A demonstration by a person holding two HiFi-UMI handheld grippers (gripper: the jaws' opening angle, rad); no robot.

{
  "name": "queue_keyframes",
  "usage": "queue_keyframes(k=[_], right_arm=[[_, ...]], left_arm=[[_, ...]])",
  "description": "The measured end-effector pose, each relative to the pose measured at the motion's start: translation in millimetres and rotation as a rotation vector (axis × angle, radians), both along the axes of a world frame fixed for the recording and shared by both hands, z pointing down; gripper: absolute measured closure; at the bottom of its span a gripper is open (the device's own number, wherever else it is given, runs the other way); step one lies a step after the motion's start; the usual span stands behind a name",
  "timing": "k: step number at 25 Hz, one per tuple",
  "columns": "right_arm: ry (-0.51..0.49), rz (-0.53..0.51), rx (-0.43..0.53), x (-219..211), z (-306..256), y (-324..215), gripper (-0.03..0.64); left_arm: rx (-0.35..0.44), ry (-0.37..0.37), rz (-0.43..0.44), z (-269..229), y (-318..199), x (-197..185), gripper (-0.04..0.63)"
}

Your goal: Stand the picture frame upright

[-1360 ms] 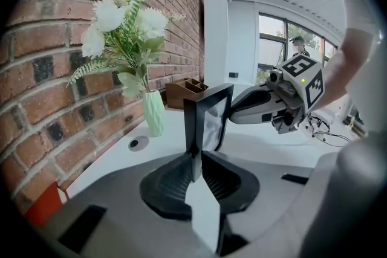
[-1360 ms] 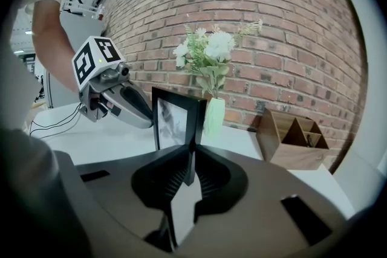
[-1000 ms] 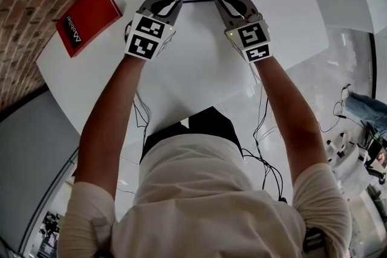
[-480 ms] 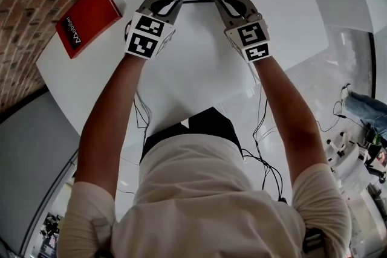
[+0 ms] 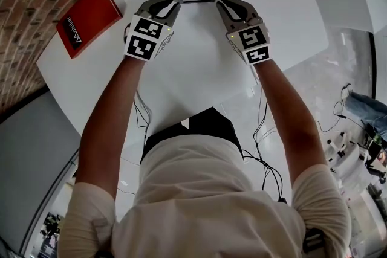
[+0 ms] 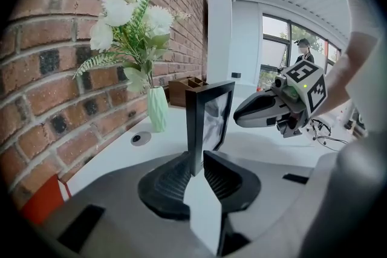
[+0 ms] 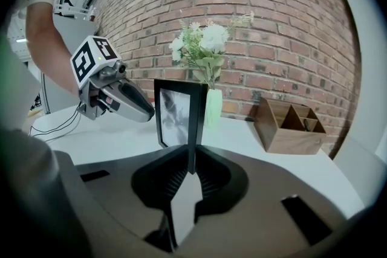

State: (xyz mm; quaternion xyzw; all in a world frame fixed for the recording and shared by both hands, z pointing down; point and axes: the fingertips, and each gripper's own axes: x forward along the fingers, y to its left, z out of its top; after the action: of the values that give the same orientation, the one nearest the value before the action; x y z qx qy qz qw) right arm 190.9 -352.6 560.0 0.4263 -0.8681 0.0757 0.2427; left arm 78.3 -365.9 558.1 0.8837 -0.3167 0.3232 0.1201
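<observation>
The left tool (image 6: 197, 161) has its 2 jaws apart. They have just been opening, and the near side edge of the picture frame (image 6: 211, 118) stands in the gap, with clear space showing beside the right-hand pad. The right tool (image 7: 191, 157) is clamped on the frame's opposite side edge. Its ribbed pads press on the thin black edge, low in the middle of the right gripper view.

In the head view the 2 tools reach in from lower left and lower right, 1 at each end of the frame, which sits at the upper centre of the picture. The frame is upright with its glass turned toward the person. Its foot is hidden behind the jaws, so I cannot tell whether it rests on the white bench (image 5: 199, 69).

Just behind the frame a pale green vase (image 6: 157, 109) holds white flowers (image 6: 130, 15) against the brick wall (image 7: 290, 21). A wooden organiser (image 7: 289, 119) stands on the bench at the right of the right gripper view. A red book (image 5: 89, 16) lies at the upper left of the head view, near the bench's edge.
</observation>
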Motion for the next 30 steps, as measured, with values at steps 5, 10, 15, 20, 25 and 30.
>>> queue_keyframes(k=[5,10,15,20,25,30], right_arm=[[-0.002,0.009,-0.014,0.8,3.6,10.3,0.578],[-0.023,0.025,-0.020,-0.9,1.9,25.5,0.578],[-0.066,0.063,-0.031,-2.5,-6.1,46.0,0.577],[-0.088,0.099,-0.039,-11.1,-16.8,84.3,0.577],[-0.110,0.156,-0.037,-27.4,-33.0,132.3,0.577],[-0.132,0.209,-0.025,-43.6,-57.3,182.9,0.577]], left_arm=[[-0.005,0.001,-0.024,-1.6,5.3,-8.4,0.529],[-0.006,0.014,-0.040,-7.9,20.3,-14.3,0.515],[-0.013,0.056,-0.051,-18.9,43.7,-19.8,0.503],[-0.017,0.104,-0.036,-33.4,84.1,-25.3,0.502],[-0.033,0.165,-0.019,-51.2,132.4,-36.6,0.499],[-0.044,0.224,0.021,-75.7,183.6,-50.3,0.502]])
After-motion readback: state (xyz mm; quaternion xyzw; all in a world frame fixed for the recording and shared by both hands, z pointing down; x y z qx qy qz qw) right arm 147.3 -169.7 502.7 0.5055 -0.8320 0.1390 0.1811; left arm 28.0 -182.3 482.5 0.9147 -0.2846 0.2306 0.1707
